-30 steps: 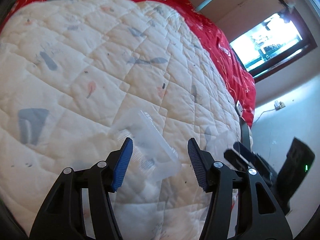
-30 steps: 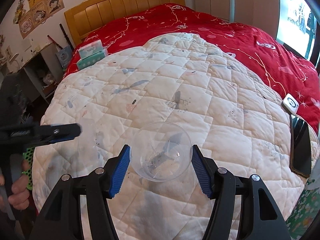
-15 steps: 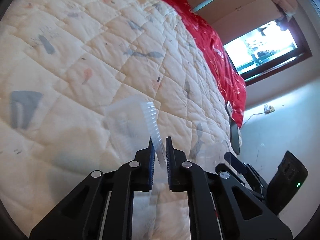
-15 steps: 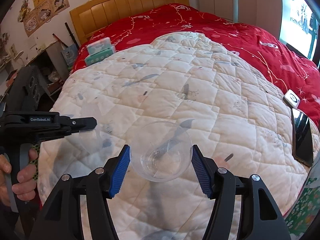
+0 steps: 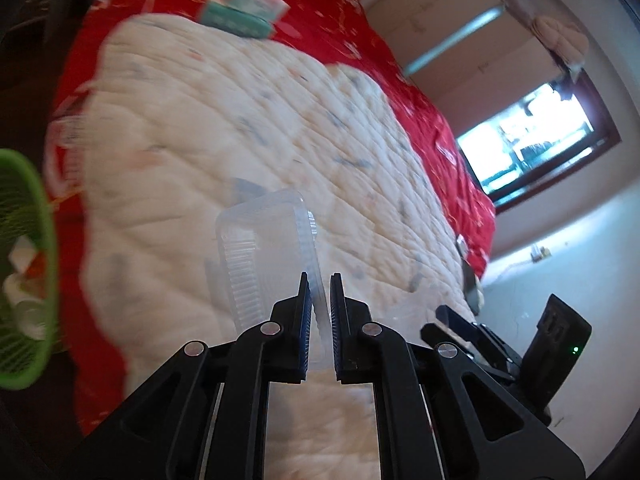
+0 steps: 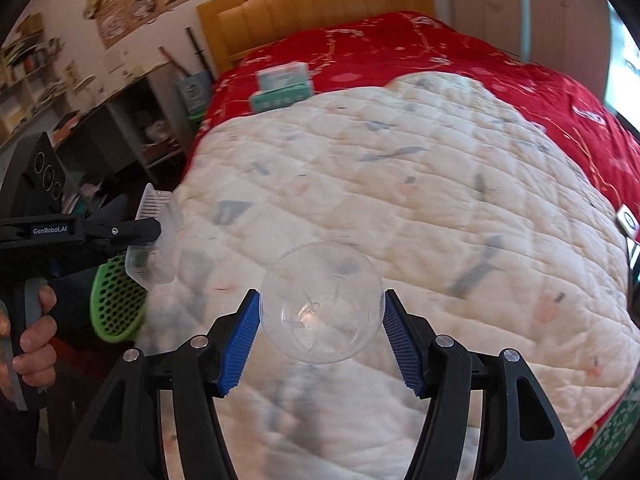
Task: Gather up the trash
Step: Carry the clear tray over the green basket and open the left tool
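Left gripper (image 5: 319, 312): clamped on thin rim of clear plastic tray (image 5: 264, 256); may slip.
Right gripper (image 6: 322, 334): clamped across clear plastic cup (image 6: 322, 306); may crush.
Green basket (image 5: 24, 268): off to one side; drop could miss.

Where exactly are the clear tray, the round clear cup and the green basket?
clear tray (image 5: 264, 248), left wrist view, ribbed wall.
round clear cup (image 6: 322, 304), right wrist view, its see-through bottom.
green basket (image 5: 38, 216), left wrist view, rim.
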`<state>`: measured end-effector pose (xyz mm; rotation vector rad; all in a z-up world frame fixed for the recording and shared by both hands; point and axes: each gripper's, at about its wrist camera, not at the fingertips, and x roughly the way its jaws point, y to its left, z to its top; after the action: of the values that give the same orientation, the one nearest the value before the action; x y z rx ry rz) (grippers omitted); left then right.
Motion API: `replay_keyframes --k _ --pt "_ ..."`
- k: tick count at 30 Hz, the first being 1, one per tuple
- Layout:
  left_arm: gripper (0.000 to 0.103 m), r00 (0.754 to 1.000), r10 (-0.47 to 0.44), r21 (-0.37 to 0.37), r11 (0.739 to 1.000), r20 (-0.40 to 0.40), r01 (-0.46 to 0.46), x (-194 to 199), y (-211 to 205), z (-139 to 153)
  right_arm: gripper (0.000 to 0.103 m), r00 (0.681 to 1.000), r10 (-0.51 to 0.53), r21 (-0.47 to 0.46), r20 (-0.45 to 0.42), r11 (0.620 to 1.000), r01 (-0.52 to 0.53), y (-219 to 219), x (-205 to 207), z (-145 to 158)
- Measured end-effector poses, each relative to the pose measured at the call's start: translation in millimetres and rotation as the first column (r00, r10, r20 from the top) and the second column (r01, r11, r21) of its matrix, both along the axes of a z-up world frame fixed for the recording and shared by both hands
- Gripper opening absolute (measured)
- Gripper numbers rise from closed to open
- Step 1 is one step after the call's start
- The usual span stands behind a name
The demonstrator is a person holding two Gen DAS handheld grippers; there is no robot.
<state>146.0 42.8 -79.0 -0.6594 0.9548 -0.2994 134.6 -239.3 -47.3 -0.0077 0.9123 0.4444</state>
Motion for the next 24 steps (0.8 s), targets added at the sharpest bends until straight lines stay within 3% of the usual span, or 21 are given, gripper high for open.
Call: replay_keyframes --k 8,15,24 --pt "0.008 0.987 0.158 0.061 0.986 0.0 -0.158 -42.4 84.4 2.1 0.06 0.993 0.12 0.007 0.002 0.993 -0.12 66.7 -11.5 4.0" --pt "0.008 0.958 0.283 0.083 0.956 -0.033 -0.28 -67.4 153.3 -14.1 0.06 0.98 0.198 0.008 0.001 0.98 -0.198 115.3 -16.5 7.9" --pt "0.008 0.932 0.35 0.11 0.934 -0.094 -0.339 -73.0 200.8 -43.2 0.06 0.968 0.252 -0.003 -0.011 0.968 -0.252 151.5 -18.6 5.0"
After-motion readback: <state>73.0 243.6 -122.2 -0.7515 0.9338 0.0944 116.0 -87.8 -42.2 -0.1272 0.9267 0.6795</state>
